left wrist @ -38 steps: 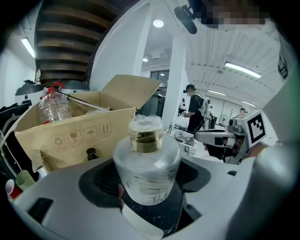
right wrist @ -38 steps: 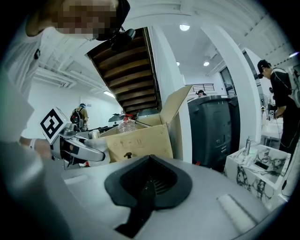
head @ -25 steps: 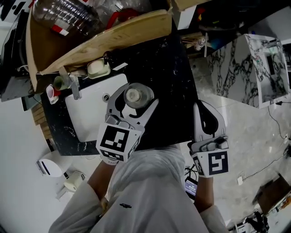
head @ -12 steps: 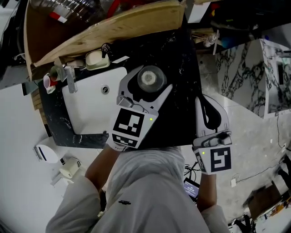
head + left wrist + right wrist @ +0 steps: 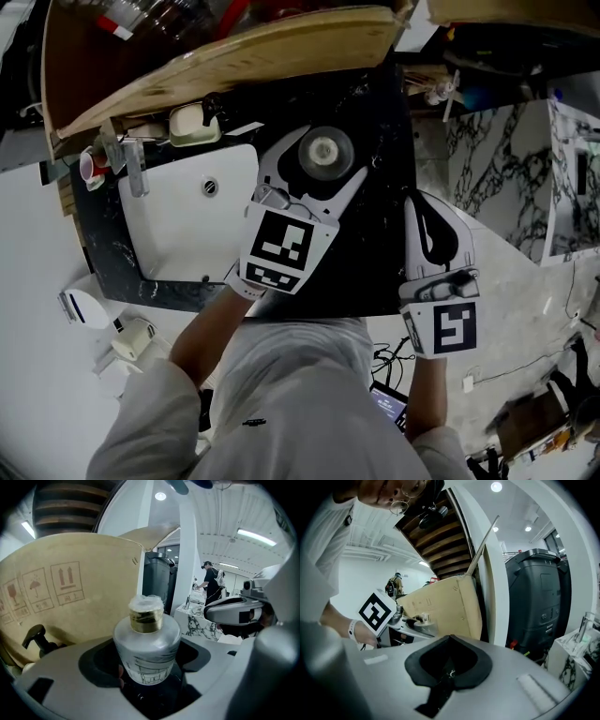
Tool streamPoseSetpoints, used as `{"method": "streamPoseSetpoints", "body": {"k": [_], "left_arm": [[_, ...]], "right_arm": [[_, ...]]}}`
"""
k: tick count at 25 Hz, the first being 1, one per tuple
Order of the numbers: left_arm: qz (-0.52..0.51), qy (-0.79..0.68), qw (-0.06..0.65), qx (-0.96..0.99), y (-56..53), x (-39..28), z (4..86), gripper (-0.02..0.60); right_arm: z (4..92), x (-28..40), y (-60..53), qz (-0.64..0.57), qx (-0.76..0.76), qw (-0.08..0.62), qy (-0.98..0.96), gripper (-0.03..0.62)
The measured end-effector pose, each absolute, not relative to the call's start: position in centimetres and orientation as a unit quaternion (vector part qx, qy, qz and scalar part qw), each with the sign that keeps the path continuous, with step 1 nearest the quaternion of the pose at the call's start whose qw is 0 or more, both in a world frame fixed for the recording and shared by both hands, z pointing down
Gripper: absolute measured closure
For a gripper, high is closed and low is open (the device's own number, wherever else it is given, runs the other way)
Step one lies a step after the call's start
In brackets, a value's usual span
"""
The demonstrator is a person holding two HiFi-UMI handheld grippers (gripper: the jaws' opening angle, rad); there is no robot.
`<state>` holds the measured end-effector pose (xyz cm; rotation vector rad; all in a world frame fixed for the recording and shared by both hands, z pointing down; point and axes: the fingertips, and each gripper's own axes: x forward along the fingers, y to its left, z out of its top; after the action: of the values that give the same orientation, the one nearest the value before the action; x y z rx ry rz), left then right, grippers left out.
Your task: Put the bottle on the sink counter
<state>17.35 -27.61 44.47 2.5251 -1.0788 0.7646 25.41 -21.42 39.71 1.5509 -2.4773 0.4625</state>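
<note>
- The left gripper has its jaws drawn in around the lower body of the bottle. The dark padded hollows cup the bottle from both sides, and it stands upright between them.
- The bottle is a squat, round-shouldered one of frosted glass with a line drawing on its belly. It has a short neck under a gold cap, which has clear film wrapped over it.
- It is probably fairly heavy for its size, rigid and breakable. The frosted surface should give the pads more bite than plain glass, but the round belly could still turn or slide under a loose hold.
- The best place to hold looks like where the jaws are now, low on the widest part and below the shoulder. The narrow, filmed neck would be slippery and leave the weight swinging underneath.
- In the head view the bottle is over the black marble table, just right of the white sink basin. I cannot tell whether its base is touching the surface.
- A hard knock against stone is the main risk, so it should be set down gently and level.
- The right gripper has its jaws pressed together with nothing between them. It sits at the table's right edge, well apart from the bottle.
- Behind the sink are a faucet, a soap dish and a tilted cardboard box.
</note>
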Motion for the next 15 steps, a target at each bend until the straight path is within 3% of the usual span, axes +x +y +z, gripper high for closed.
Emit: {"method": "streamPoseSetpoints", "body": {"k": [15], "left_arm": [[0.289,-0.376,0.135,0.87,-32.0,19.1,50.6,0.244]], "right_arm": [[43.7,25.0,-24.9,0.17,0.512,0.087,-0.838,0.583]]}}
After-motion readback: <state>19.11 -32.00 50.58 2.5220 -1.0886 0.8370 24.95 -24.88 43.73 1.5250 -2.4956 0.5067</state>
